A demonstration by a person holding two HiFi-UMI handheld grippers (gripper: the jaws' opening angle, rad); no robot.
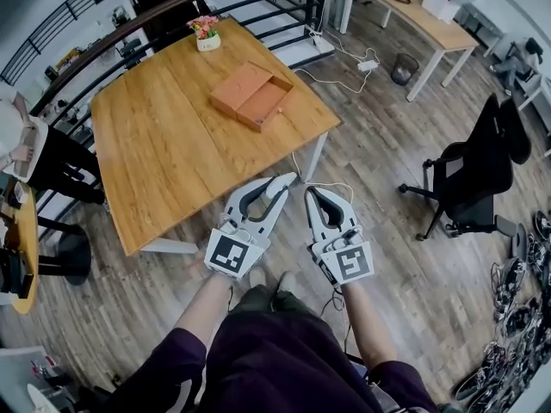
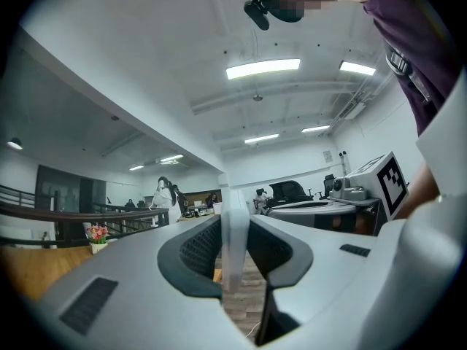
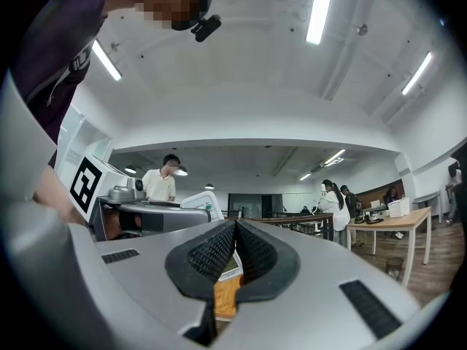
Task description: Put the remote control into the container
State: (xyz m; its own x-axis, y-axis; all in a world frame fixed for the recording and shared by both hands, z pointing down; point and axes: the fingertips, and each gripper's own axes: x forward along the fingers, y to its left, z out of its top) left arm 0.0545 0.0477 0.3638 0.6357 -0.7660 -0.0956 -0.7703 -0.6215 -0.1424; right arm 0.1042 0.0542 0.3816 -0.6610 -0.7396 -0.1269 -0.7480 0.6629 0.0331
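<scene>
The slim white remote control (image 2: 235, 232), seen edge-on, stands upright between the pads of the left gripper (image 1: 280, 188), which pinches it on its two flat faces. It is in the air just off the near edge of the large honey-coloured wooden table (image 1: 164, 153), not yet over it. The right gripper (image 1: 312, 194) hangs close beside, its ribbed pads pressed together at the tips with nothing between them.

The flat orange-brown box container (image 1: 252, 95) lies towards the far side of the table, its shallow tray slid part-way open. I judge this to be the carrying step: the remote is gripped, and the next move calls for reaching across the table, bringing the remote over the open tray and lowering it flat before letting go.

A small white pot of pink flowers (image 1: 207, 36) stands at the table's far edge, well apart from the container. Beyond the table runs a dark metal railing (image 1: 103, 33); to the table's right, on the wood-plank floor (image 1: 387, 256), stands a black office chair (image 1: 469, 175).
</scene>
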